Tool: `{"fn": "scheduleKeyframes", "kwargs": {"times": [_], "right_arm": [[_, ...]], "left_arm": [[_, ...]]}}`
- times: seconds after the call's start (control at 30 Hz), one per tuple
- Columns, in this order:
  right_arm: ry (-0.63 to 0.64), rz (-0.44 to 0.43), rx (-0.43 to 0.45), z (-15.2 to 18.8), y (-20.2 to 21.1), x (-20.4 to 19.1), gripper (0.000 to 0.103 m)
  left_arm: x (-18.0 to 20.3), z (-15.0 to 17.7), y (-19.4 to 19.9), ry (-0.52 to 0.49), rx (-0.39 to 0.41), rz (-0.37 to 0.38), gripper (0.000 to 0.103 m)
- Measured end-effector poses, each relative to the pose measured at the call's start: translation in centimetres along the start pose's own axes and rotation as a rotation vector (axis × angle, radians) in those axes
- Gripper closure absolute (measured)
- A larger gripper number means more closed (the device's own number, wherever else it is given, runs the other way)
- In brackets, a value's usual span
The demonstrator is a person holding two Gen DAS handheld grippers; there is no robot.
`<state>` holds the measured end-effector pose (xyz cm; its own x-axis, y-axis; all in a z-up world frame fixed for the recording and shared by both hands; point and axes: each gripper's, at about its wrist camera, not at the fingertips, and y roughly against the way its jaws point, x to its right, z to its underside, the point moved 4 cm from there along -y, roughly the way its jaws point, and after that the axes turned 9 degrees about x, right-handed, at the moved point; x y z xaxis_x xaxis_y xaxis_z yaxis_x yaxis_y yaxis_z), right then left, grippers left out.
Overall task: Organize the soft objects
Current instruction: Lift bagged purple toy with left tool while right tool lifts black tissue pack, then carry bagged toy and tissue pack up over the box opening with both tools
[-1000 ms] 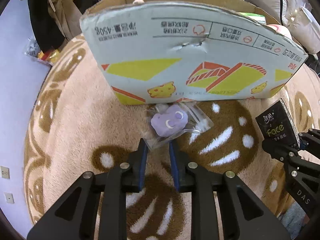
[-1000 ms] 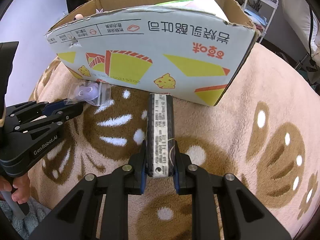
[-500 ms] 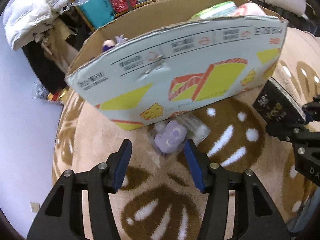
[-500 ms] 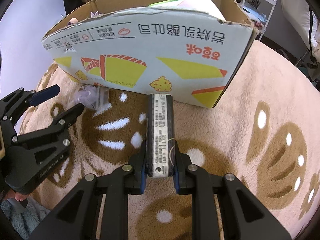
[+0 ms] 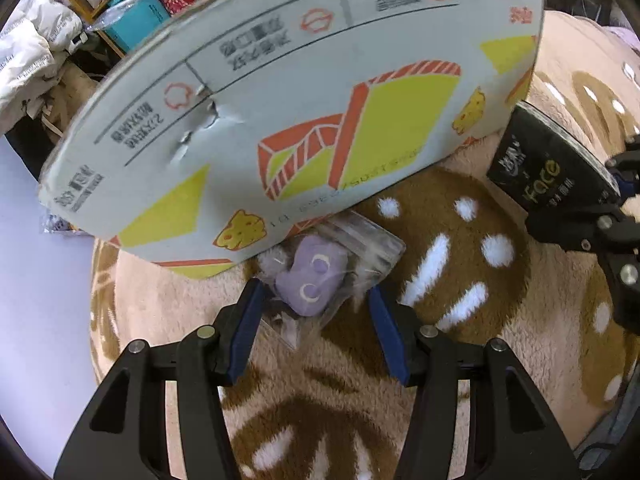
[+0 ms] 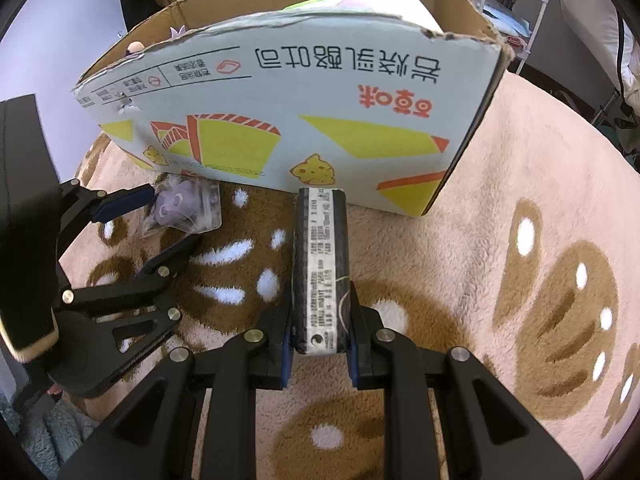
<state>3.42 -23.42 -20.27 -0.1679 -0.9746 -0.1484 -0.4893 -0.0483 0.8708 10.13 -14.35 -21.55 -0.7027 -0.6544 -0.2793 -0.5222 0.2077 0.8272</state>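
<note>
Crinkly bagged plush [image 5: 312, 280] (rounded, lilac) on fleece

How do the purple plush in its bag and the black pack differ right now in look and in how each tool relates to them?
The purple plush lies on the rug in a clear bag, against the cardboard box; the black pack is off the rug, clamped in the right tool. The left tool only straddles the plush, jaws apart. The plush is rounded; the pack is a slim, printed block. Both sit before the box.
</note>
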Motion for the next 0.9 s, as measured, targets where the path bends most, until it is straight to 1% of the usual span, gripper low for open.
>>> {"fn": "scheduleKeyframes", "kwargs": {"times": [0.03, 0.07, 0.13, 0.27, 0.43, 0.57, 0.8, 0.9], "right_arm": [[0.0, 0.0, -0.001, 0.0, 0.0, 0.1, 0.081], [0.0, 0.0, -0.002, -0.1, -0.1, 0.1, 0.081], [0.0, -0.001, -0.004, -0.1, -0.2, 0.1, 0.081], [0.005, 0.0, -0.009, 0.0, -0.4, -0.1, 0.081], [0.004, 0.001, -0.003, 0.1, -0.5, -0.2, 0.081], [0.007, -0.001, 0.0, 0.2, -0.2, -0.2, 0.081], [0.023, -0.019, 0.081, -0.2, 2.1, -0.3, 0.081], [0.017, -0.022, 0.092, -0.1, 2.8, -0.1, 0.081]], "left_arm": [[-0.1, 0.0, -0.1, 0.009, -0.001, 0.011, 0.051], [-0.2, 0.1, -0.2, 0.025, -0.003, 0.032, 0.058], [-0.4, 0.1, -0.3, 0.051, -0.005, 0.075, 0.069], [-0.2, 0.1, 0.0, 0.032, 0.008, 0.091, 0.077], [0.7, 0.1, 1.0, 0.014, 0.023, 0.103, 0.082], [0.8, 0.2, 2.2, 0.03, 0.037, 0.122, 0.085], [0.3, 1.2, 4.6, 0.066, 0.059, 0.159, 0.09], [-0.3, 1.9, 5.3, 0.098, 0.077, 0.159, 0.093]]}}
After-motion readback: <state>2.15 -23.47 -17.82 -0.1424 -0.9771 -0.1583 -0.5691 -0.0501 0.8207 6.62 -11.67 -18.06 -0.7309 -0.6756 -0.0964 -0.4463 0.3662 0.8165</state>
